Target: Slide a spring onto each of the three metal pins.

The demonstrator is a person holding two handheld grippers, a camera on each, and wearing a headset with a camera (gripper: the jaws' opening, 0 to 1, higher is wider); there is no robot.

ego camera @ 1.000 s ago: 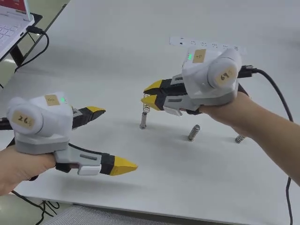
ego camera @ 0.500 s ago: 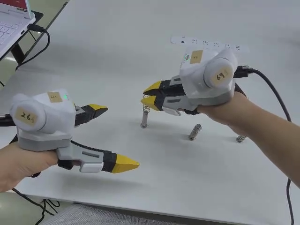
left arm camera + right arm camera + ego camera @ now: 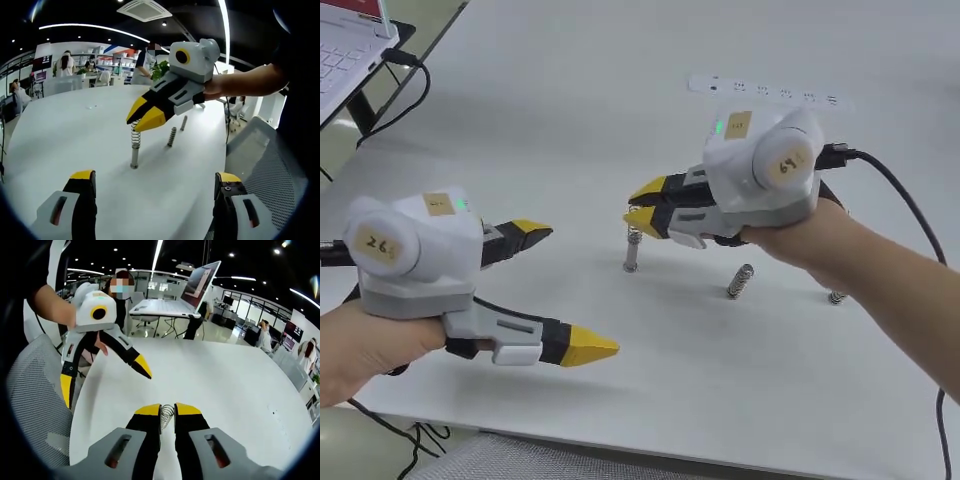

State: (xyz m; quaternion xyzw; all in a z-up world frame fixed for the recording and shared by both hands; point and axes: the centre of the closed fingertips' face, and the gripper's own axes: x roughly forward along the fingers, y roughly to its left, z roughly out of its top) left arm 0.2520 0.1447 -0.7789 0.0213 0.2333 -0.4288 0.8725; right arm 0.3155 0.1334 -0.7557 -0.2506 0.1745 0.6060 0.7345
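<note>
Since the earlier frames, little has moved. The right tool (image 3: pixel 634 207) holds its station above the leftmost pin (image 3: pixel 134 159), and the slight shift of the whole head view is put down to the camera. The left tool (image 3: pixel 577 290) sits marginally higher and nearer the pin, with no other change.

Right tool: jaws pressed together on the upper end of a spring (image 3: pixel 135 134). The right gripper view shows the coil pinched between the yellow tips.

Left tool: jaws spread wide and carrying nothing.

Location of work: the pin stands upright on the white counter (image 3: pixel 570 120). The spring hangs from the right tool with its long axis vertical, in line with the pin. Its lower coils appear to be already over the pin's top. How far they have engaged cannot be told.

Governing relation: the pin lies directly beneath the right tool's tips, so the remaining travel is judged to be straight down along the pin's axis. Any tilt of the coil could make it bind on the pin.

Right is the nearer tool. The left stands well apart, on the near side of the pin.

Two further pins (image 3: pixel 740 281) (image 3: pixel 836 297) stand behind the right hand, and each appears to carry a spring. On that reading this is the last of the three.
</note>
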